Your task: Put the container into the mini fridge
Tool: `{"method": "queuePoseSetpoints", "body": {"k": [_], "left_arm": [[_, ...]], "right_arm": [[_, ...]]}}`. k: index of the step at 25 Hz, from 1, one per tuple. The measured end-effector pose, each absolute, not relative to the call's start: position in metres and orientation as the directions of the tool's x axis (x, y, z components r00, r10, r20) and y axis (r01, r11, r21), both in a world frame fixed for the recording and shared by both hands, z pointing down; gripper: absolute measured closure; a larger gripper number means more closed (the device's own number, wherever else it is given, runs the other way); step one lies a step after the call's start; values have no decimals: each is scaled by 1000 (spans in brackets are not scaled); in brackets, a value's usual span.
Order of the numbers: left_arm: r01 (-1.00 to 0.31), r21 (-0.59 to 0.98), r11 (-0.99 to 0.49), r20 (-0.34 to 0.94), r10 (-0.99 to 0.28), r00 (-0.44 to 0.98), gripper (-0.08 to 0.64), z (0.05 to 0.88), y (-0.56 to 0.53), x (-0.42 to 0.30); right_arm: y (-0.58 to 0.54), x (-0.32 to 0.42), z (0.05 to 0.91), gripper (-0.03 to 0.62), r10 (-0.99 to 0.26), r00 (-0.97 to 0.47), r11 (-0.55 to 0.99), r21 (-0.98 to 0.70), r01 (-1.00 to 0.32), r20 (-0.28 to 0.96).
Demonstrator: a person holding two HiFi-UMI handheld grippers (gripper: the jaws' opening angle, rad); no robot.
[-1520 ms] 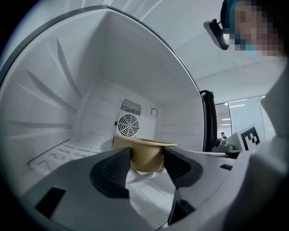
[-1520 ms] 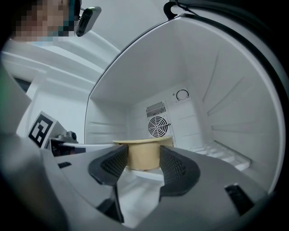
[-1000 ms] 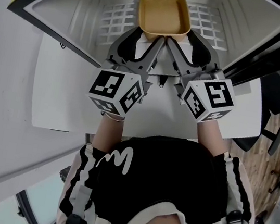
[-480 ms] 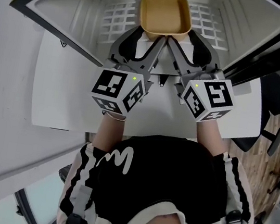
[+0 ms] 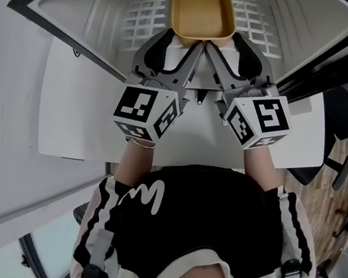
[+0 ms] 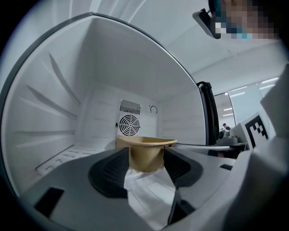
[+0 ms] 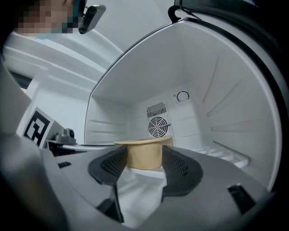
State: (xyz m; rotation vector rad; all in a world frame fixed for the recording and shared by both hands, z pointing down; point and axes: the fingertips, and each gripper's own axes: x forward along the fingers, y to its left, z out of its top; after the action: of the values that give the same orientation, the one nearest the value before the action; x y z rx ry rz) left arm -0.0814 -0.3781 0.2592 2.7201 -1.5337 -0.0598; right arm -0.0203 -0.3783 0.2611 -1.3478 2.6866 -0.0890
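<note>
So, the container (image 5: 203, 12) sits dead ahead, your left tongs (image 6: 145, 159) and right tongs (image 7: 143, 157) each clamped on its near wall (neither nearer), with the fan (image 6: 129, 125) at the back of the mini fridge (image 5: 109, 10) straight beyond.

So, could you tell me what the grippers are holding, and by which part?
The tan container, held by both: the left gripper clamps its near side toward the left corner, the right gripper toward the right corner.
</note>
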Motion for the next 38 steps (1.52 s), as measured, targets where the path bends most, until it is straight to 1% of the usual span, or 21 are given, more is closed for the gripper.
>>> {"method": "queuePoseSetpoints", "body": {"k": [16,38], "left_arm": [[-873,17,-488,-33,-872,488,325,256,-364,-88],[-888,25,-460,-24,-888,459,325,279,-341,-101]], "right_arm": [[-365,-17,259,360,-791,-602,611,-98,-786,-104],[-335,-20,272,361,-741,-664,671,-91,-736,-98]]}}
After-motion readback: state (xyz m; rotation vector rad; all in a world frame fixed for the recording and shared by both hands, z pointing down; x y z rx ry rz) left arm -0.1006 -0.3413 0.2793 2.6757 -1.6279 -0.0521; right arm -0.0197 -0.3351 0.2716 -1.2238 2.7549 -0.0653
